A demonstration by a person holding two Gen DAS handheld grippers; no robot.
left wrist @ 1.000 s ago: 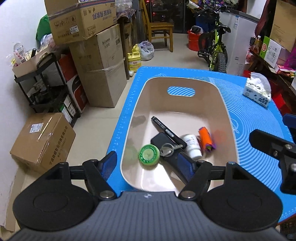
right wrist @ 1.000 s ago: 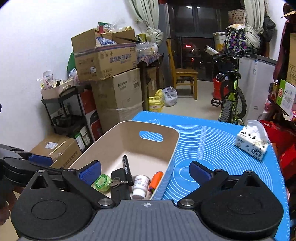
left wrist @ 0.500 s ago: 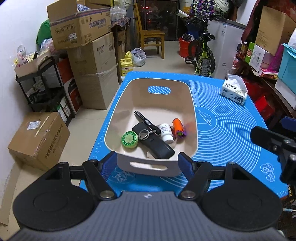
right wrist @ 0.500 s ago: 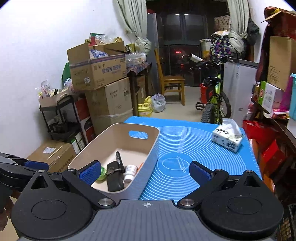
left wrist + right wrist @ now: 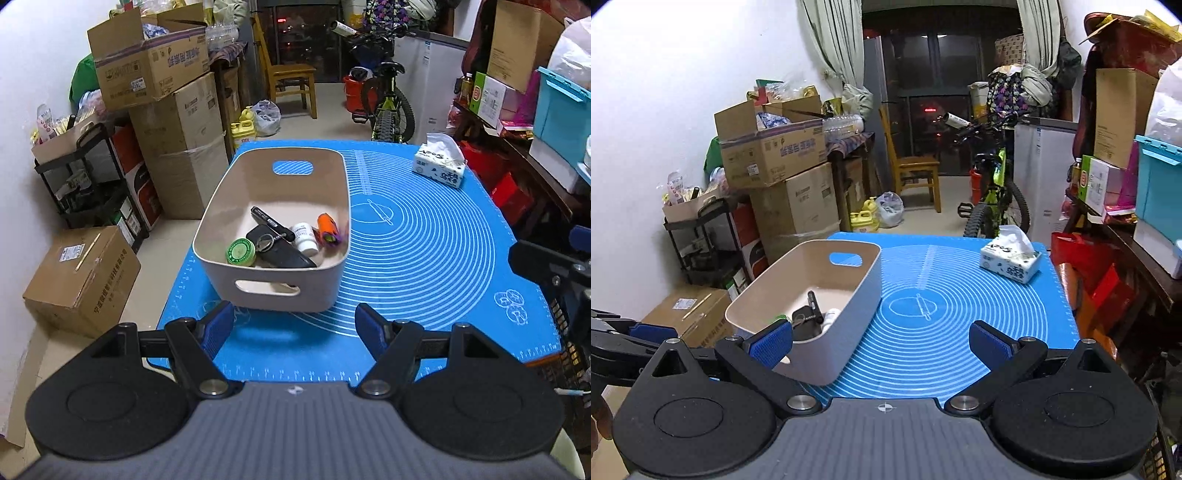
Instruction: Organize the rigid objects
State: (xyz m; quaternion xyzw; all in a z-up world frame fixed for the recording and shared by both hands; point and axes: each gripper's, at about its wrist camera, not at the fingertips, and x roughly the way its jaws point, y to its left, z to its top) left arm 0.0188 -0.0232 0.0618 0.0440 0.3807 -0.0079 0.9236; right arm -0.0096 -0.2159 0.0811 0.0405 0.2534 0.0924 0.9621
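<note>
A beige bin with handle slots stands on the left part of the blue mat. Inside it lie a green round tin, a black case with a key ring, a black pen, a white bottle and an orange tube. My left gripper is open and empty, just short of the bin's near wall. My right gripper is open and empty, above the mat's near edge, right of the bin.
A tissue pack sits at the mat's far right corner, also in the right wrist view. Cardboard boxes and a black rack stand left of the table. A bicycle and chair are behind it.
Both grippers have drawn back and up from the bin. The bin now lies wholly ahead of my left gripper; its contents have not moved.
</note>
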